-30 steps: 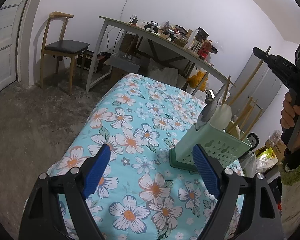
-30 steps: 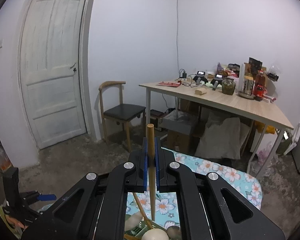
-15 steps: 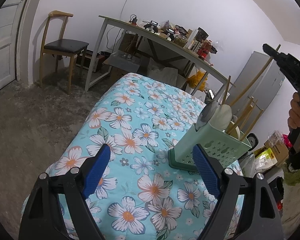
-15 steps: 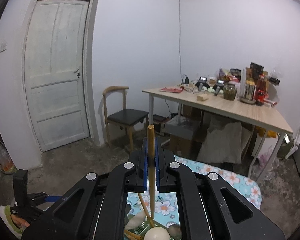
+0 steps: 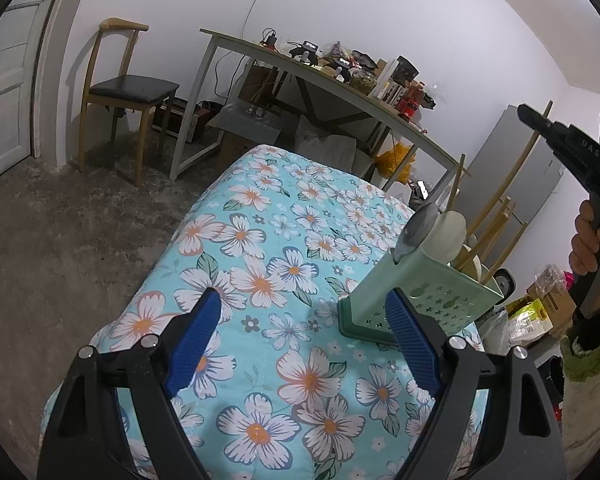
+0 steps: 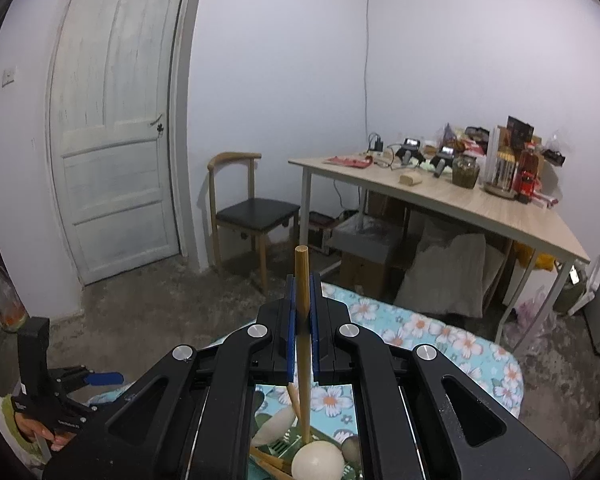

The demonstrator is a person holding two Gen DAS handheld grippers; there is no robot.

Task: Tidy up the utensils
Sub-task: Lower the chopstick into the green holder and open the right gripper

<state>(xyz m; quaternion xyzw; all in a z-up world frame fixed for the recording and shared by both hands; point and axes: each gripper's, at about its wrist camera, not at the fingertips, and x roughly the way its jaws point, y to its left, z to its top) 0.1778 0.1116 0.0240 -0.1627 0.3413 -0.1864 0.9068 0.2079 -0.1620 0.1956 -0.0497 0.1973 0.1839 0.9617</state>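
A pale green perforated utensil holder (image 5: pixel 428 296) stands on the floral cloth (image 5: pixel 284 248), holding wooden and cream spoons and chopsticks (image 5: pixel 448 232). My left gripper (image 5: pixel 304 332) is open and empty, low over the cloth just left of the holder. My right gripper (image 6: pixel 302 312) is shut on a long wooden utensil handle (image 6: pixel 302 280), held upright above the holder (image 6: pixel 284 444), whose spoons show below it. The right gripper also shows in the left wrist view (image 5: pixel 540 118), high above the holder, with the stick (image 5: pixel 512 176) slanting down into it.
A wooden chair (image 5: pixel 128 92) and a cluttered desk (image 5: pixel 320 76) stand beyond the cloth-covered surface. A white door (image 6: pixel 116 140) is on the left. Bags and boxes (image 5: pixel 540 308) lie on the floor at the right.
The right gripper has risen and then come back down a little with the wooden handle still gripped. The left gripper has stayed open in nearly the same place.
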